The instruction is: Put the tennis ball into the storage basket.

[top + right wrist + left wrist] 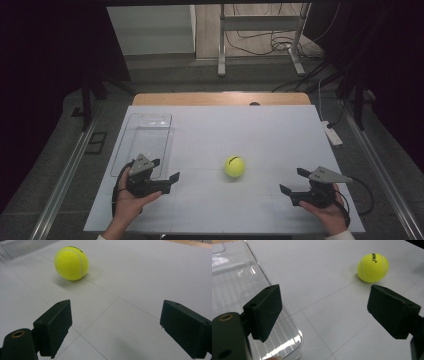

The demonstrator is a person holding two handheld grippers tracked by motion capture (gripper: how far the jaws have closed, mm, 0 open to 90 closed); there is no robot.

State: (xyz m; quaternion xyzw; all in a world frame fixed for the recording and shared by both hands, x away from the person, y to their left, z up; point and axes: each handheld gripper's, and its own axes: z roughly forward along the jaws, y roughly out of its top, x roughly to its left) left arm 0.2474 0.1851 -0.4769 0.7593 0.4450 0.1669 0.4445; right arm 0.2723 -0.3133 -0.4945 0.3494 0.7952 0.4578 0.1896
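A yellow tennis ball (234,166) rests on the white table top (260,135), near its middle. My left gripper (165,170) is held low at the front left, open, nothing between its jaws. In the left gripper view the ball (373,267) lies ahead to the upper right, well beyond the pads (265,310). My right gripper (295,181) is held at the front right, open and empty, pointing left toward the ball. In the right gripper view the ball (71,263) sits ahead at the upper left, clear of the fingertips (56,325).
A clear plastic tray (147,135) lies on the left side of the table, right beside my left gripper; its corner (287,345) shows under the left jaw. Beyond the table's far wooden edge (220,98) are floor cables and a metal stand.
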